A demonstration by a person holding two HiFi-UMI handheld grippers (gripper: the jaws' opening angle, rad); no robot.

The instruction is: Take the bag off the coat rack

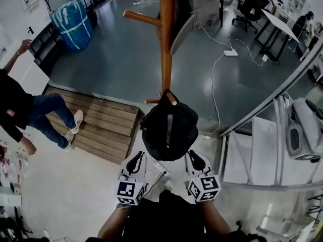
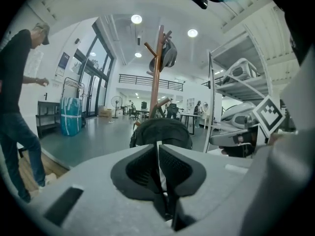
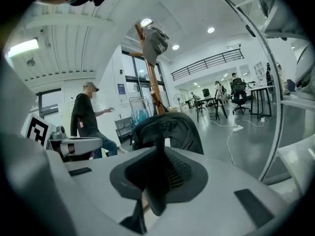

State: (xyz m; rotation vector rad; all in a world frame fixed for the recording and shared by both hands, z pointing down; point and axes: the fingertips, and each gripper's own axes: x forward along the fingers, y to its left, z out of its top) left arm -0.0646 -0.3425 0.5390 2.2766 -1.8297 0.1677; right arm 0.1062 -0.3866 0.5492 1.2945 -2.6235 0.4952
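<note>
A black bag (image 1: 169, 127) hangs on a low peg of the wooden coat rack (image 1: 166, 44). Both grippers hover just short of it, on my side. My left gripper (image 1: 135, 161) is shut and empty, a little left of the bag's near edge. My right gripper (image 1: 196, 160) is also shut and empty, to the bag's right. In the left gripper view the shut gripper (image 2: 157, 147) points at the bag (image 2: 162, 132), with the rack pole (image 2: 156, 77) behind. In the right gripper view the gripper (image 3: 160, 149) faces the bag (image 3: 170, 129). A grey cap (image 3: 153, 43) hangs high on the rack.
A person (image 1: 30, 110) stands at the left by a wooden pallet (image 1: 101, 125). A blue wrapped bundle (image 1: 74, 24) is at the back left. A metal shelf unit (image 1: 272, 150) stands close on the right. A white cable and power strip (image 1: 230, 53) lie on the floor beyond.
</note>
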